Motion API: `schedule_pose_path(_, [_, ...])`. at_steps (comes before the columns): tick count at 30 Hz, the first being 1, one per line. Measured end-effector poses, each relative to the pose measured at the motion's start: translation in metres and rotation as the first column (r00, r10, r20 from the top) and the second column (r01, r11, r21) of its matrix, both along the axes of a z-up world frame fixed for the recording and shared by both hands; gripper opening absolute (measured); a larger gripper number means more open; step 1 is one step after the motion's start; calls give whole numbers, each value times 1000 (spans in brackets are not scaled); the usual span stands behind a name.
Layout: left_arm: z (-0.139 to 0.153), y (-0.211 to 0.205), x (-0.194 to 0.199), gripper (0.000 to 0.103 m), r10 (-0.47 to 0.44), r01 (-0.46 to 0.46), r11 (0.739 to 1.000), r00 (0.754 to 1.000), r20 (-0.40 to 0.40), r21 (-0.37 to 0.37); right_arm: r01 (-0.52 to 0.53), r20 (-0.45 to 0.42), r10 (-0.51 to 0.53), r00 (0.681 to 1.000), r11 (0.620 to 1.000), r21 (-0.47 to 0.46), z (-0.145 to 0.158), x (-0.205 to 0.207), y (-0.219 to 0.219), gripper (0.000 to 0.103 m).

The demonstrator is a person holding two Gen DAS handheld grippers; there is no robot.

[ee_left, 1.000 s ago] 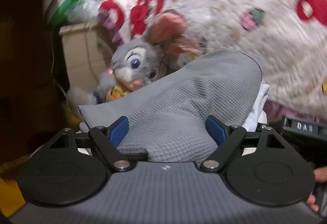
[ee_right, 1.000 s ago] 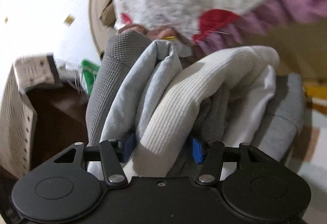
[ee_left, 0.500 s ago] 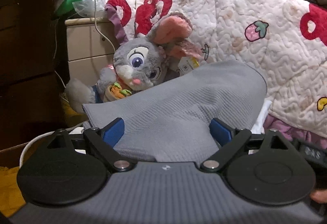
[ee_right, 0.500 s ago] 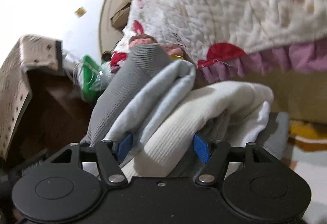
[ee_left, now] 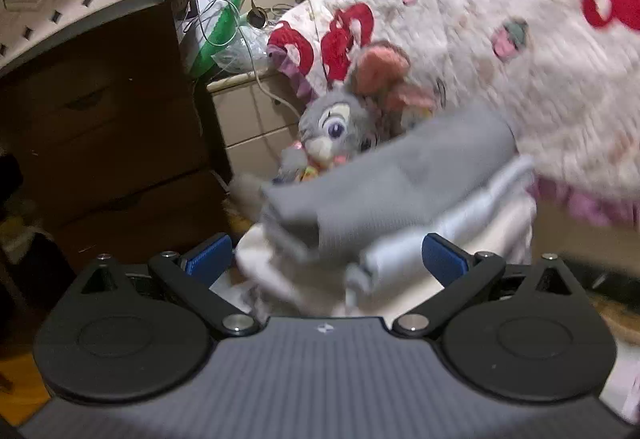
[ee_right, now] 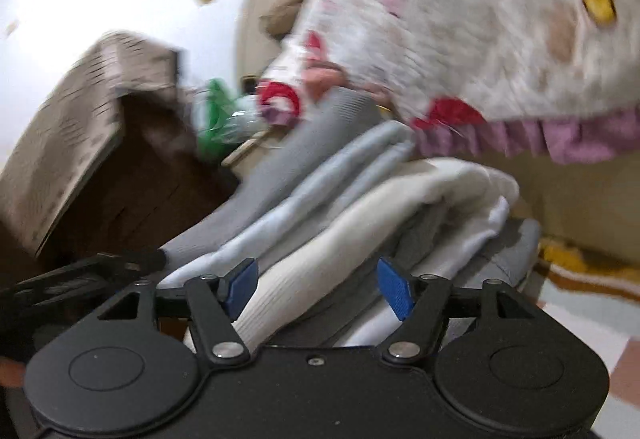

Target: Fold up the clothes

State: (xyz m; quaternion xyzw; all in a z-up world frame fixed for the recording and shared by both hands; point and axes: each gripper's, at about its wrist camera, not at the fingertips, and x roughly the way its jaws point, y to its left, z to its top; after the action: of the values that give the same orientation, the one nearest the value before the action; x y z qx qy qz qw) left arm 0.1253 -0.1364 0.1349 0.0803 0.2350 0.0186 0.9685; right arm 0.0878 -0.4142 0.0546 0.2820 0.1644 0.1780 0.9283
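plush rabbit (ee_left: 332, 127) behind the folded clothes stack (ee_left: 384, 183), quilt (ee_left: 520, 59) right.

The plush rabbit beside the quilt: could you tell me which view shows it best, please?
The left wrist view. There the plush rabbit shows its grey face, one eye and pink ears, peeking over the folded grey top, though blurred. The right wrist view shows only a pink blur above the clothes where its ear may be; its face is hidden.

Left gripper (ee_left: 326, 259) fingers wide apart — folded clothes (ee_left: 384, 195) between, untouched.
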Motion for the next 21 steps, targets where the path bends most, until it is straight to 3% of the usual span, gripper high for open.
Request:
schedule_pose_path(2, [-5,0,-21,103,10,-11,1000,999,-50,-27,-32,34,34,999,998,-46,12,-29,3,77])
schedule_pose_path(4, [-11,3,-38,103,23,-36,996,988,-150,-81,-47,36,50,998,995,-90,19,-53,7,78])
schedule_pose_path(7, [-19,-4,-60,103,37,-56,997,956,-292,-56,-62,20,67,998,982,-176,27,-85,15,80])
schedule_pose_path(11, [-25,-16,-104,103,23,-32,999,956,-294,-27,-82,-33,76,997,943,-321,28,-120,28,81])
schedule_pose_path(16, [-30,-23,-138,103,30,-39,999,956,-293,-25,-9,-51,-11,999,932,-364,36,-164,29,86])
schedule_pose_path(19, [-29,-33,-151,103,45,-35,998,967,-250,44,11,-55,-37,998,913,-409,37,-186,31,89])
schedule_pose_path(21, [-26,-38,-159,103,16,-4,999,967,-253,50,29,-58,-61,996,894,-447,43,-188,34,89])
